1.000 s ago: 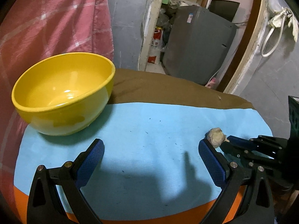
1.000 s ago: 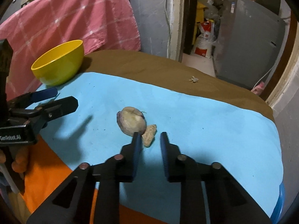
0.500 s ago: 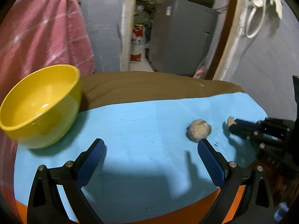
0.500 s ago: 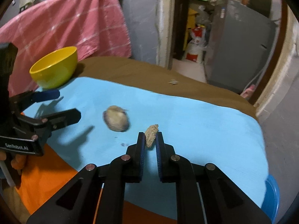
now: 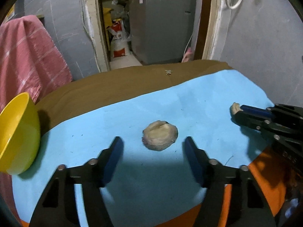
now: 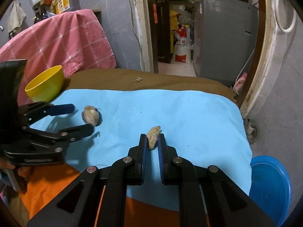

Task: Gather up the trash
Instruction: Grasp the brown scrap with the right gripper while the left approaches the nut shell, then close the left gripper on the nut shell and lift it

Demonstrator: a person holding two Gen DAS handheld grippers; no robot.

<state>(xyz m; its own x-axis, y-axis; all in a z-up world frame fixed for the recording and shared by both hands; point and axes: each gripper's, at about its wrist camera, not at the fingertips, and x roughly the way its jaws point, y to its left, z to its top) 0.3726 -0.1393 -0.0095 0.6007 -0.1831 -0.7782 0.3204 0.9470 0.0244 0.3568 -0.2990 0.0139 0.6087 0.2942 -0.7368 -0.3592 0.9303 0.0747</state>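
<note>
A round beige shell-like piece of trash (image 5: 160, 135) lies on the blue cloth (image 5: 198, 102), just ahead of and between the fingers of my open left gripper (image 5: 153, 141); it also shows in the right wrist view (image 6: 90, 115). My right gripper (image 6: 152, 139) is shut on a small tan peanut shell (image 6: 153, 137) and holds it over the blue cloth; the shell tip (image 5: 234, 108) pokes out of that gripper in the left wrist view. A small scrap (image 6: 138, 79) lies on the brown cloth at the back.
A yellow bowl (image 6: 45, 84) stands at the table's back left, also in the left wrist view (image 5: 17, 132). A pink towel (image 6: 62, 39) hangs behind it. A blue basin (image 6: 269, 189) sits on the floor at the right. An orange cloth (image 6: 49, 187) covers the front edge.
My left gripper has swung right, away from the bowl, and now frames the round shell. My right gripper has closed on the peanut shell and carried it to the right.
</note>
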